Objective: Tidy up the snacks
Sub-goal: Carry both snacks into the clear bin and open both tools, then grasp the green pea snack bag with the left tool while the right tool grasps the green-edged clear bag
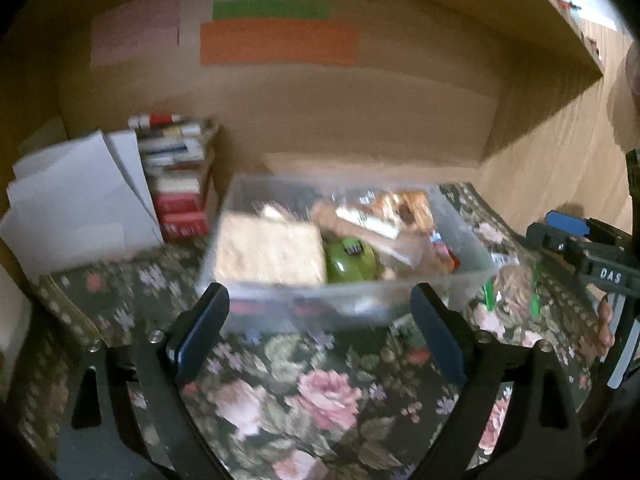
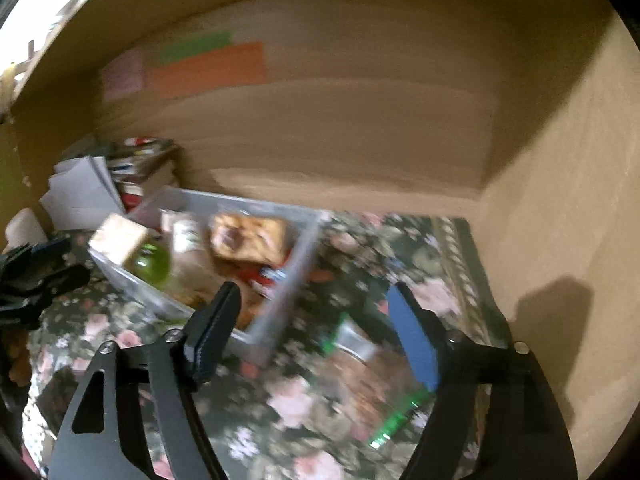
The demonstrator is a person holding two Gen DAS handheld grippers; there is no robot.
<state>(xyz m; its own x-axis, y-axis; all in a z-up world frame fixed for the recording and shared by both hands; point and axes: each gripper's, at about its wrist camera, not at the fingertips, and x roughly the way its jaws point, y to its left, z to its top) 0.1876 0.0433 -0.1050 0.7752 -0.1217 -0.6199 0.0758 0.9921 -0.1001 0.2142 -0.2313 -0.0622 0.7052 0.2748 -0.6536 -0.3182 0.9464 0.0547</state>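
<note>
Your left gripper (image 1: 320, 324) hangs wide and empty just before the clear plastic bin (image 1: 400, 300), which sits on the floral cloth (image 1: 320, 400) packed with snacks: a pale cracker block (image 1: 268, 248), a green pouch (image 1: 350, 264). Only your right view shows the crinkly green-edged packet (image 2: 376, 380) on the cloth right of the bin, between your right gripper's (image 2: 316, 336) wide fingers, untouched.
</note>
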